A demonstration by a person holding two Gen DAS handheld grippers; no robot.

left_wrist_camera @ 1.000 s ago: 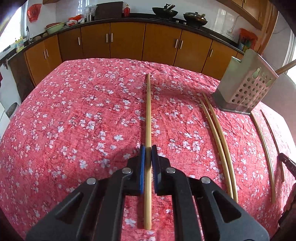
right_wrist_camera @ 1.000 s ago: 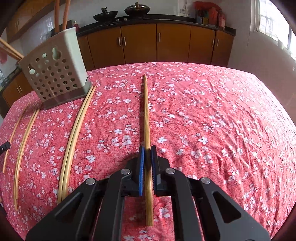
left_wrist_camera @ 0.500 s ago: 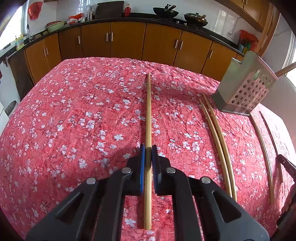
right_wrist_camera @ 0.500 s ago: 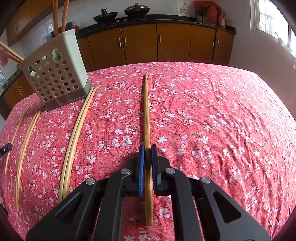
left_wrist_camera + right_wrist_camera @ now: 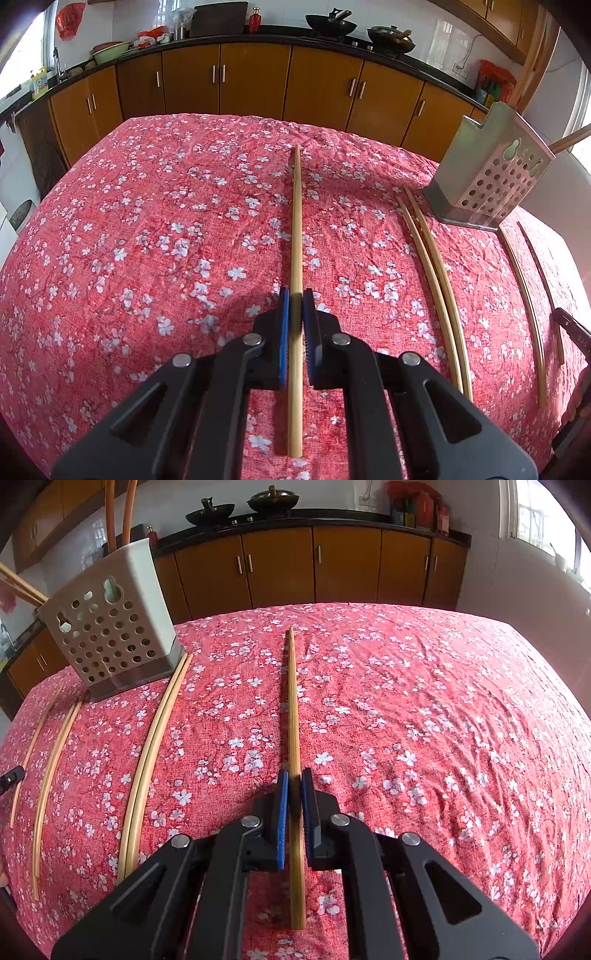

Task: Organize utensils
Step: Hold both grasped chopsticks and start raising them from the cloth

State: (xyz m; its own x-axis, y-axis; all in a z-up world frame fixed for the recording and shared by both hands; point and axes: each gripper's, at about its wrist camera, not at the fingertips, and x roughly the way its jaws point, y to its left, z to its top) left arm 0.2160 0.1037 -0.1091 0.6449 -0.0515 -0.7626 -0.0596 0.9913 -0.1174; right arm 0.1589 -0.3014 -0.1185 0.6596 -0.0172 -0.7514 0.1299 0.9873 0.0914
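Pale chopstick point(image 5: 296, 236) clamped between the blue pads of the left gripper point(image 5: 295, 314), pointing straight away over the red flowered cloth point(image 5: 147, 221), its butt end sticking back past the jaws. Darker chopstick point(image 5: 293, 709) clamped the same way in the right gripper point(image 5: 293, 794), jaws closed tight on the shaft, tip out toward the far edge of the table. Whether either stick touches the cloth: cannot tell.

Loose on the cloth, a pair of chopsticks point(image 5: 151, 760) side by side and touching, far tips just beside the base of the perforated holder point(image 5: 107, 627). Beyond them, two more single chopsticks point(image 5: 50, 775), apart from each other. Holder standing upright, several sticks rising out of its top. Behind everything, brown kitchen cabinets point(image 5: 251, 81) under a dark counter with two woks point(image 5: 330, 24).
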